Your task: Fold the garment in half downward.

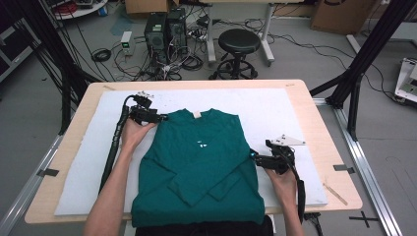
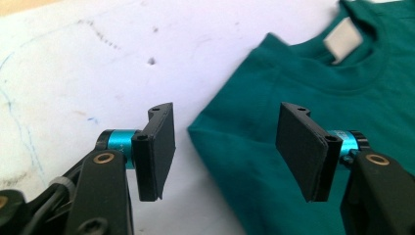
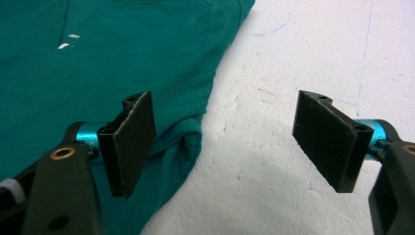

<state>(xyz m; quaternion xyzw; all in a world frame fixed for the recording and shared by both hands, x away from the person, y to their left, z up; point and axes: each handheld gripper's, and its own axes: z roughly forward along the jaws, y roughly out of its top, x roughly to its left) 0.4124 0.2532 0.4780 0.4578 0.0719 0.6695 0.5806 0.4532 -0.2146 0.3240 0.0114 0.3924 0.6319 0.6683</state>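
A: Where's the green sweater (image 1: 199,162)?
B: Flat on the white pad (image 1: 275,105), hem at the desk's (image 1: 314,118) near edge.
A: Grippers?
B: Left gripper (image 2: 225,147) released over its shoulder; right gripper (image 3: 225,142) released beside its side edge.

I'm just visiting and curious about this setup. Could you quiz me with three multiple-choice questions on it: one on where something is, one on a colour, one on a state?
1. Where is the left gripper?
A. At the shirt's shoulder, near the collar
B. At the shirt's bottom hem
C. Off the table

2. What colour is the shirt?
A. Red
B. Teal green
C. Yellow

3. How do the sleeves lie?
A. Spread out sideways
B. Hanging off the table
C. Folded in across the front

Answers:
1. A, its jaws stand by the shoulder in the left gripper view.
2. B, every view shows teal green.
3. C, the high view shows both crossing over the body.
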